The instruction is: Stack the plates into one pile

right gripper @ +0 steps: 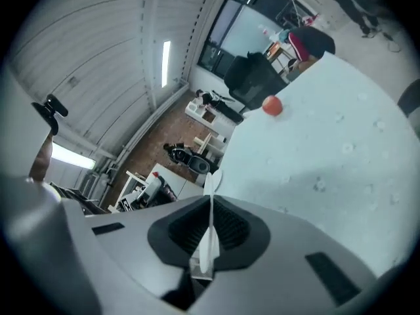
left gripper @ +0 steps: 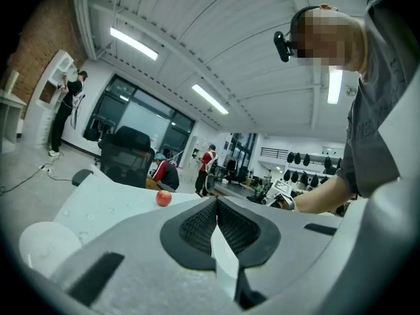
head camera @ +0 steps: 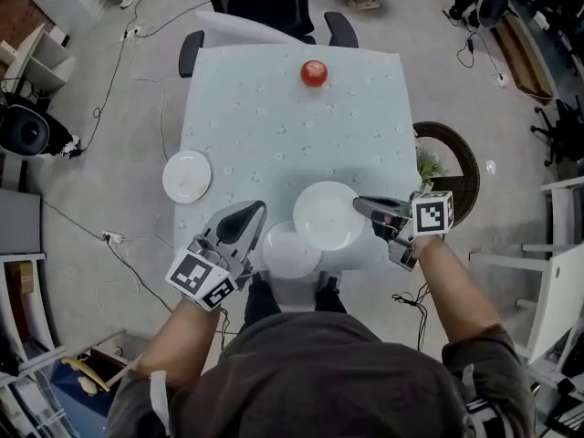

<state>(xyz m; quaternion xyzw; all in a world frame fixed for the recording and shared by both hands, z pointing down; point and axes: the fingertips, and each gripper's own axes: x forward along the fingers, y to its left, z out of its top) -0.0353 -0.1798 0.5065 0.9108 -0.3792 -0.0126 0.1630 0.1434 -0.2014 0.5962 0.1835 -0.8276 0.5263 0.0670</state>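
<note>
Three white plates show in the head view. One plate lies at the left edge of the table. My right gripper is shut on the right rim of a larger plate, held over the near part of the table. My left gripper is shut on the rim of a smaller plate, which sits lower and partly under the larger one. In the left gripper view that plate shows edge-on between the closed jaws. The right gripper view has its plate edge-on in the jaws.
A red apple sits near the table's far edge, also seen as the apple and the apple. A black office chair stands behind the table. A round wicker basket is on the floor at right.
</note>
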